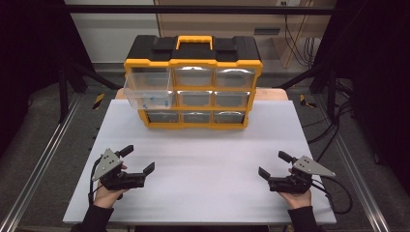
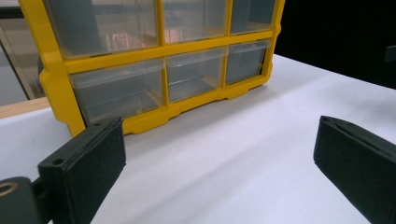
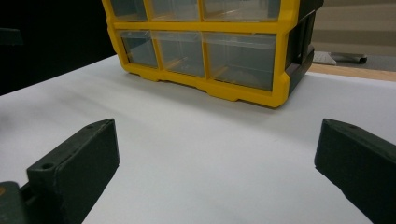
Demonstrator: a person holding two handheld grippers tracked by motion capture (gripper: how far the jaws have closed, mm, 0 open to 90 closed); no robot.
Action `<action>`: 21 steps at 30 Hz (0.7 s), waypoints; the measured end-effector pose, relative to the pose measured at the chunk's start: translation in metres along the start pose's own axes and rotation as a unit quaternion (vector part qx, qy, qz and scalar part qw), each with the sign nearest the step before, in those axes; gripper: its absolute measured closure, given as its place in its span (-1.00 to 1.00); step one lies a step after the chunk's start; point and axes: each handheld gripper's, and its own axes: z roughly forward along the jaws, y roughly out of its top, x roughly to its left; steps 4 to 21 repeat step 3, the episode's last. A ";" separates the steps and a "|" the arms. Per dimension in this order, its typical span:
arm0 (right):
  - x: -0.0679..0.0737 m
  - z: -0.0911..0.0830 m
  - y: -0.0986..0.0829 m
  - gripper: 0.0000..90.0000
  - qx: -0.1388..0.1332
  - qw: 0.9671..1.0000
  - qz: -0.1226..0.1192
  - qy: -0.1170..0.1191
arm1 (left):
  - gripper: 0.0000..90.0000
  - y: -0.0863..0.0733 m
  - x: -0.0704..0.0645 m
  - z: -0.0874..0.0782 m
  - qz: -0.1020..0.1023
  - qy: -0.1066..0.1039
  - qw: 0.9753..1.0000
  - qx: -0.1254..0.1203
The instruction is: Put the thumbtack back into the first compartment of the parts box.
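Note:
A yellow and black organiser cabinet (image 1: 193, 84) with clear drawers stands at the back of the white table (image 1: 203, 159). Its top-left drawer (image 1: 147, 89) is pulled out and holds small blue bits. My left gripper (image 1: 140, 159) rests near the front left, open and empty, jaws pointing toward the cabinet (image 2: 154, 74). My right gripper (image 1: 272, 164) sits near the front right, open and empty too, facing the cabinet's lower drawers (image 3: 205, 51). A hand holds each one from below.
The cabinet has a yellow carry handle (image 1: 194, 41) on its black lid. Metal frame rails (image 1: 43, 154) run along both sides of the table. Cables (image 1: 333, 193) trail off the right gripper near the table's front right corner.

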 end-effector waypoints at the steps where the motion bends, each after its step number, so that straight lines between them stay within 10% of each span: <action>1: 0.000 0.000 0.000 -0.99 0.000 1.000 0.000 0.000 | -0.96 0.000 0.000 0.000 0.000 0.000 1.000 0.000; 21: 0.000 0.000 0.000 -0.99 0.002 1.000 0.001 0.001 | -0.96 -0.003 0.001 0.000 0.000 0.005 1.000 0.004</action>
